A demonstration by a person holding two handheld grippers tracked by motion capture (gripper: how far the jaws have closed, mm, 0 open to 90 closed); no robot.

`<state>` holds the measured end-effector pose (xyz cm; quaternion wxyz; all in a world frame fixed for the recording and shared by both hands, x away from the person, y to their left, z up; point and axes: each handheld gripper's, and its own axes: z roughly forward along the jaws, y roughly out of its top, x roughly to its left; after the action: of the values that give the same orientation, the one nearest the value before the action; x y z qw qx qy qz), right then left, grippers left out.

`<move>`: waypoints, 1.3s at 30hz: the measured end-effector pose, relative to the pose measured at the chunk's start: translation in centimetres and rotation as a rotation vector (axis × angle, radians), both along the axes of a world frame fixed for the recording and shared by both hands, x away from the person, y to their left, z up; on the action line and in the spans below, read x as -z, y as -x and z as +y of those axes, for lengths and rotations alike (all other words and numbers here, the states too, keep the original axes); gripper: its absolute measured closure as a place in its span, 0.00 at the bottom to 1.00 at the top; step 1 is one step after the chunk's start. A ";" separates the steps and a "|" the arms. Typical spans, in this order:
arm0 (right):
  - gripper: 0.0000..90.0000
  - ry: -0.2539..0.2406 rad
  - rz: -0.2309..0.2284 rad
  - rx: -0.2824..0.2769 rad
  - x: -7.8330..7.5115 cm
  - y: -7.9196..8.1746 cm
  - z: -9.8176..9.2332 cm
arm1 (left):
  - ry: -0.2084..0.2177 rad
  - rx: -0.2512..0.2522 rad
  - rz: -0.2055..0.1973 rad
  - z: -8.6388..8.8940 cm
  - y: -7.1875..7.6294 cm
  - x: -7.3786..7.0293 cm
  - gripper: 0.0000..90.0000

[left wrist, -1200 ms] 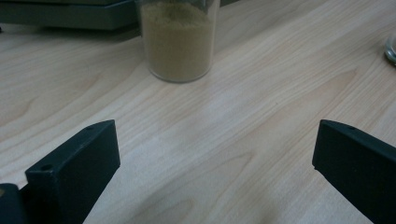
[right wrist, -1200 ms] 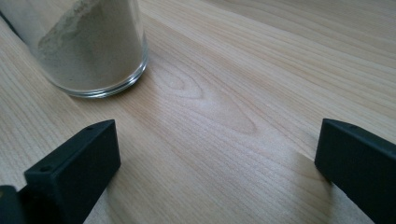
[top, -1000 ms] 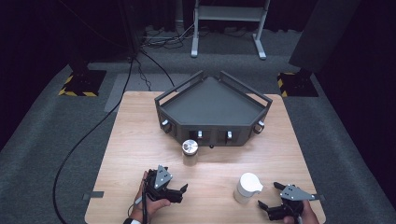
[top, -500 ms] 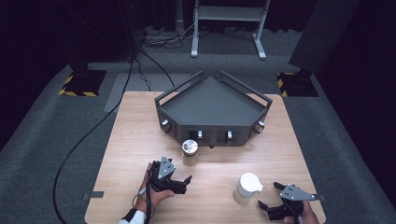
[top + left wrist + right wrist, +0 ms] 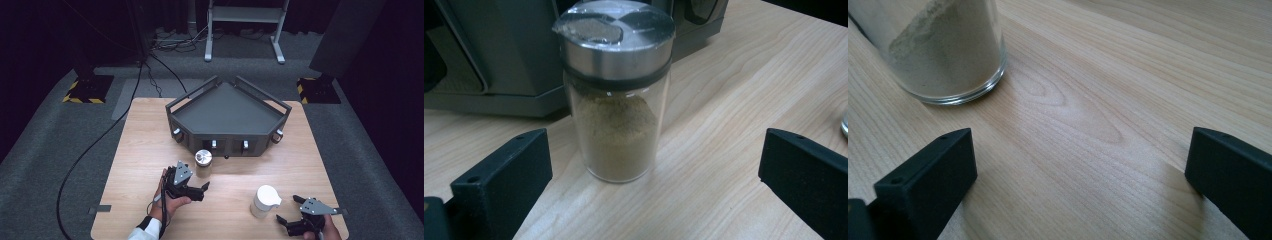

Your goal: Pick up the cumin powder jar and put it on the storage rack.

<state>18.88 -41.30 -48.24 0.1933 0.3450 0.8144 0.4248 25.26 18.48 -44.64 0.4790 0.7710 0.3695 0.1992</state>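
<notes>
A glass shaker (image 5: 203,159) with a metal lid and brownish powder stands just in front of the dark tray (image 5: 227,107). In the left gripper view the shaker (image 5: 616,90) rises just ahead of the wide-apart jaws, a little to the left. My left gripper (image 5: 202,191) is open, just short of it. A white-lidded jar (image 5: 265,200) stands at the front right. Its glass base with pale powder (image 5: 943,50) sits ahead and to the left of my right gripper (image 5: 1080,170). The right gripper (image 5: 287,209) is open and empty beside the jar.
The tray is a dark grey, angular box with raised rails and small knobs (image 5: 213,144) on its front, taking up the back middle of the wooden table (image 5: 150,150). A black cable (image 5: 90,150) runs over the floor at the left.
My left gripper has moved forward and a little right, closer to the metal-lidded shaker. The right gripper and both jars have stayed where they were.
</notes>
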 end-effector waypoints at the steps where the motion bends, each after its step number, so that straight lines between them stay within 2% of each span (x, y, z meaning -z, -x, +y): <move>1: 0.00 0.000 0.000 0.000 0.0 0.0 0.0 | 0.002 0.000 -0.001 0.0 -0.1 -0.1 0.01; 6: 0.00 0.000 0.000 0.000 0.0 0.0 0.0 | 0.016 0.001 -0.005 -0.2 -0.6 -0.2 0.01; 8: 0.00 0.000 0.000 0.000 0.0 0.0 0.0 | 0.021 0.019 0.003 -0.2 -1.0 -0.3 0.01; 11: 0.00 0.000 0.000 0.000 0.0 0.0 0.0 | 0.013 0.024 -0.002 -0.6 -1.4 -0.4 0.01; 14: 0.00 0.000 0.000 0.000 0.0 0.0 0.0 | 0.023 0.018 -0.003 -0.8 -1.9 -0.5 0.01; 32: 0.00 0.000 0.000 0.000 0.0 0.0 0.0 | 0.011 -0.003 -0.008 -2.0 -4.0 -0.3 0.01; 35: 0.00 0.000 0.000 -0.001 0.0 0.0 0.0 | 0.008 -0.018 -0.008 -2.3 -4.1 -0.3 0.06; 39: 0.00 0.000 0.000 -0.001 0.0 0.0 0.0 | 0.014 -0.012 -0.021 -2.4 -4.2 -0.3 0.12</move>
<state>18.88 -41.32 -48.24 0.1933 0.3444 0.8146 0.4248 29.49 16.07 -44.38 0.4871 0.7632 0.3704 0.2077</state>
